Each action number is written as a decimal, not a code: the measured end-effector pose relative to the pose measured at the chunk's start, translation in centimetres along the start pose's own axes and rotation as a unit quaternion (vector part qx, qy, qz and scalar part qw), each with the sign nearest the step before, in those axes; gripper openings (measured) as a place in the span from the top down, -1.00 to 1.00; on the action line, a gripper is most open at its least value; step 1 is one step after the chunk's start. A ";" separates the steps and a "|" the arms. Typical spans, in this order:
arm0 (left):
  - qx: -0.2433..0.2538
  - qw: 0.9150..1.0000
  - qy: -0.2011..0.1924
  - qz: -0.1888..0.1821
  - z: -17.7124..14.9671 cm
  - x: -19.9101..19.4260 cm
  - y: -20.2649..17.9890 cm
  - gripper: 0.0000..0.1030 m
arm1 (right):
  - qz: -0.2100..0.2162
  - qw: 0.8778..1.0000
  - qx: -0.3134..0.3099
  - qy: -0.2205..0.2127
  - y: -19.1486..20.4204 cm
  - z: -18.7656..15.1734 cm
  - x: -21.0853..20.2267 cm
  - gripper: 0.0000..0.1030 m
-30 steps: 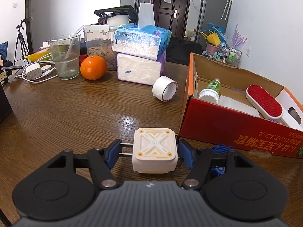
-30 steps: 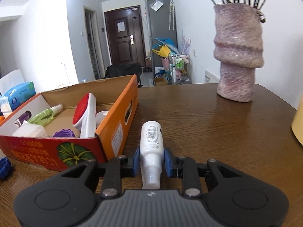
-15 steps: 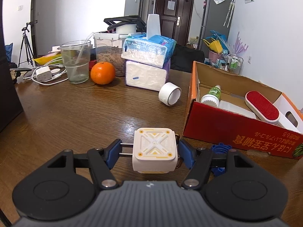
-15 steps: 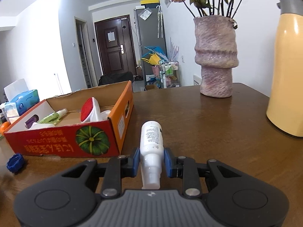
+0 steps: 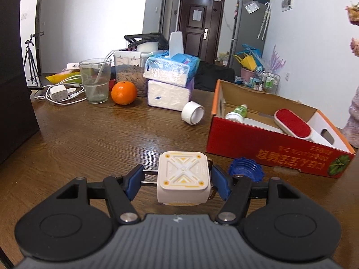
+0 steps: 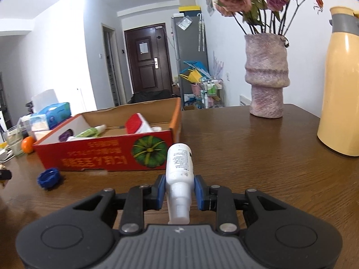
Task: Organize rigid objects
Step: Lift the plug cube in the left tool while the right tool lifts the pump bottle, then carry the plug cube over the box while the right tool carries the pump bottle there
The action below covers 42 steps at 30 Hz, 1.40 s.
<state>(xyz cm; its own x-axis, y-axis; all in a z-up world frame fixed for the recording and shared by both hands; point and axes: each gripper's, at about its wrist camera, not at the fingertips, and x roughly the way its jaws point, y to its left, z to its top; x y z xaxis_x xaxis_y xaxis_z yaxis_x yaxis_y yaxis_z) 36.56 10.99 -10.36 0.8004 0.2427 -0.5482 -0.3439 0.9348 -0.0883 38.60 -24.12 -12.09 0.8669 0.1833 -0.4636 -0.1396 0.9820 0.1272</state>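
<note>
Charger cube [image 5: 184,179] between left tool [image 5: 179,180] pads

glossy wood table [image 5: 94,141] — matt cardboard box [image 5: 269,148], smooth plastic bottle [image 6: 179,165].

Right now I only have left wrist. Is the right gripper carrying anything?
Observer: Yes, the right gripper is shut on a white bottle, cap end toward the camera.
Operator: Anything on the table right of the box?
Observer: A pink vase with dried flowers stands beyond the cardboard box.
Operator: Anything else there?
Observer: A tall yellow thermos at the far right edge.
</note>
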 end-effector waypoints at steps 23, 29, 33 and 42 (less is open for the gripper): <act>0.024 0.996 -0.015 -0.080 -0.8 -6.6 -3.6 -0.30 | 0.061 0.997 -0.030 -0.019 6.4 -0.6 -4.7 0.49; 0.043 0.995 -0.010 -0.090 0.1 -7.2 -5.4 -0.30 | 0.070 0.997 -0.038 -0.021 7.7 0.1 -5.3 0.48; 0.047 0.994 -0.009 -0.097 0.8 -7.2 -6.2 -0.30 | 0.073 0.996 -0.041 -0.021 8.3 0.7 -5.3 0.48; 0.049 0.993 -0.009 -0.108 2.2 -6.6 -7.8 -0.30 | 0.073 0.996 -0.041 -0.025 9.2 2.2 -4.6 0.48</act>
<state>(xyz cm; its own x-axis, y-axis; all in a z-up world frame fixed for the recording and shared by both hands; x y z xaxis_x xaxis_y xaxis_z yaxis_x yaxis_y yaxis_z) 35.02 2.61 -4.23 0.8586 0.0383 -0.5112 -0.1150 0.9862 -0.1192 34.37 -16.08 -6.84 0.8572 0.3236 -0.4005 -0.3026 0.9459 0.1167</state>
